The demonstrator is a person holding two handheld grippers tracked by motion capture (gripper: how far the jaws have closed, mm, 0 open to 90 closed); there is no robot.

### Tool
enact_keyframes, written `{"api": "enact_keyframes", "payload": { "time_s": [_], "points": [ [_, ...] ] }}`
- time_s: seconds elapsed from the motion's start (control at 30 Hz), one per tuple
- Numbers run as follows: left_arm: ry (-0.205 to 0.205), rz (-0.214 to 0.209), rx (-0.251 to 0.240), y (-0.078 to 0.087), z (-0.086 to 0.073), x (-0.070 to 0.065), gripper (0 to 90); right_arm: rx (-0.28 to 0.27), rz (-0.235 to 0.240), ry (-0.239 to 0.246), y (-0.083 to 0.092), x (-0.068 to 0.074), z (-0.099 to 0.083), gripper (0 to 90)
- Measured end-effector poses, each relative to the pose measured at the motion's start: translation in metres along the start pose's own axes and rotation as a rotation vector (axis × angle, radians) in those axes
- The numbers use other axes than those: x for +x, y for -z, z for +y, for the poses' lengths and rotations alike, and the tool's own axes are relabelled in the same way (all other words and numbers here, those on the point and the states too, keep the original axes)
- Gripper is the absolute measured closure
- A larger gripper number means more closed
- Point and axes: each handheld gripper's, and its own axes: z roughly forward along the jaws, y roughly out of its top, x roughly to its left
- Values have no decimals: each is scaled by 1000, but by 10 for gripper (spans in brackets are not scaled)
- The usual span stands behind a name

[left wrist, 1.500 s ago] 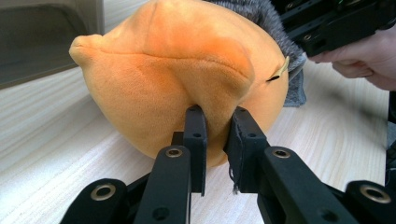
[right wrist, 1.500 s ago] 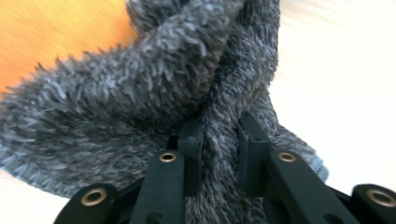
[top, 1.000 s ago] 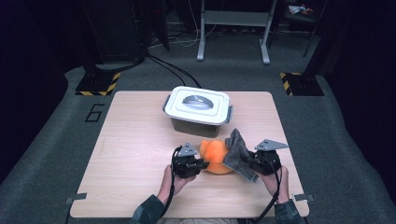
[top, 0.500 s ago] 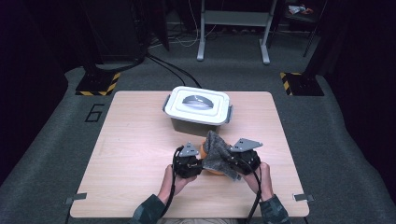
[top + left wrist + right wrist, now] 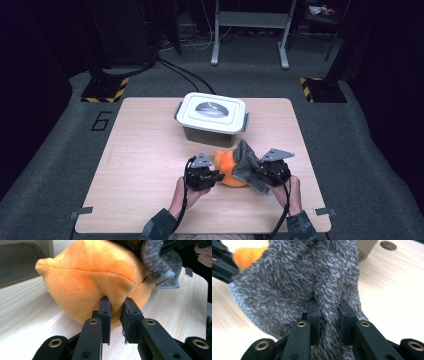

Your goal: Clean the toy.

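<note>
Plush (image 5: 229, 169) sits on the table (image 5: 145, 165) before the box (image 5: 212, 117), pinched steady by the left gripper (image 5: 216, 176) while the right gripper (image 5: 256, 173), clamping the cloth (image 5: 245, 162), drapes it over.

The lidded container (image 5: 212, 116) stands on the worktop (image 5: 145, 150), toward its far edge and near the middle. Before it, nearer the person, the plush toy (image 5: 227, 167) rests on the worktop, just apart from the container. The left gripper (image 5: 216, 176) lies at the toy's left, clamped on a fold of it. The sock (image 5: 246, 162) lies against the toy's right side, with the right gripper (image 5: 260, 172) clamped on it from the right.
</note>
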Motion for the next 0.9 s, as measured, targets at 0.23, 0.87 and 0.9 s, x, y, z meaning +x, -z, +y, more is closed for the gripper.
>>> {"api": "enact_keyframes", "payload": {
  "time_s": [0.23, 0.87, 0.9],
  "points": [
    [17, 0, -5, 0, -1, 0, 786, 33, -18, -53, -7, -15, -14, 748],
    [20, 1, 2, 0, -2, 3, 785, 110, -58, -123, -24, -32, -38, 748],
    [19, -2, 4, 0, -2, 4, 785, 100, -60, -142, -19, -32, -37, 748]
  ]
}}
